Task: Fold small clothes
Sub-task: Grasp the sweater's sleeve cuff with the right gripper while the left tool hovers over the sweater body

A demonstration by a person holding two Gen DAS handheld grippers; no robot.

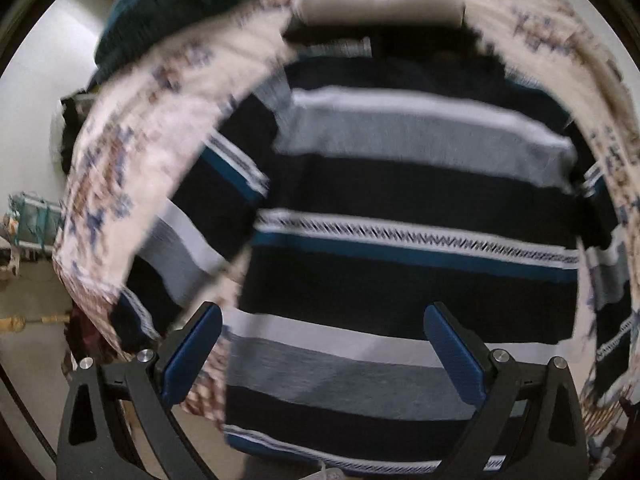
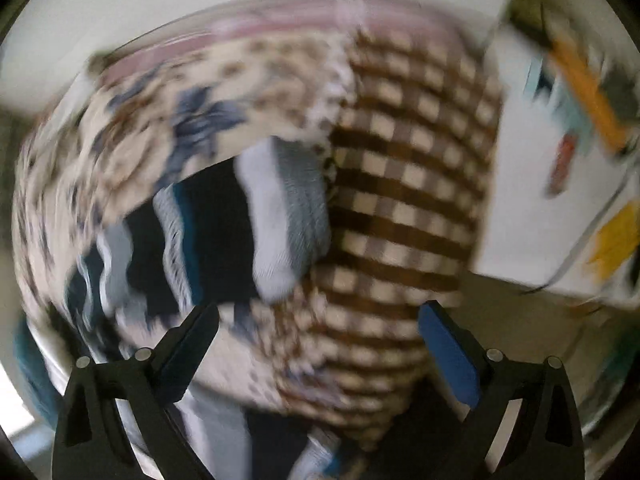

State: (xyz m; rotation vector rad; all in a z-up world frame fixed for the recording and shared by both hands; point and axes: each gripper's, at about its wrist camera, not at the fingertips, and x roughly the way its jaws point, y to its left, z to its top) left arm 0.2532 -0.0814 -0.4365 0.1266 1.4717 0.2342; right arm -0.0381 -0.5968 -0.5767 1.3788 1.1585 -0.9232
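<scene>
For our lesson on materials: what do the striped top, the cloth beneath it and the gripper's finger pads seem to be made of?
Striped top: apparently soft matte knit, judging by its woven zigzag band. Floral cloth: matte printed fabric, perhaps cotton; blur leaves it open. Finger pads of the left gripper: blue, seemingly ribbed rubber or plastic.

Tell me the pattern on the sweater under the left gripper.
The sweater has horizontal stripes: navy, grey, white and teal, with a zigzag-stitched band. Clearest in the left wrist view.
</scene>
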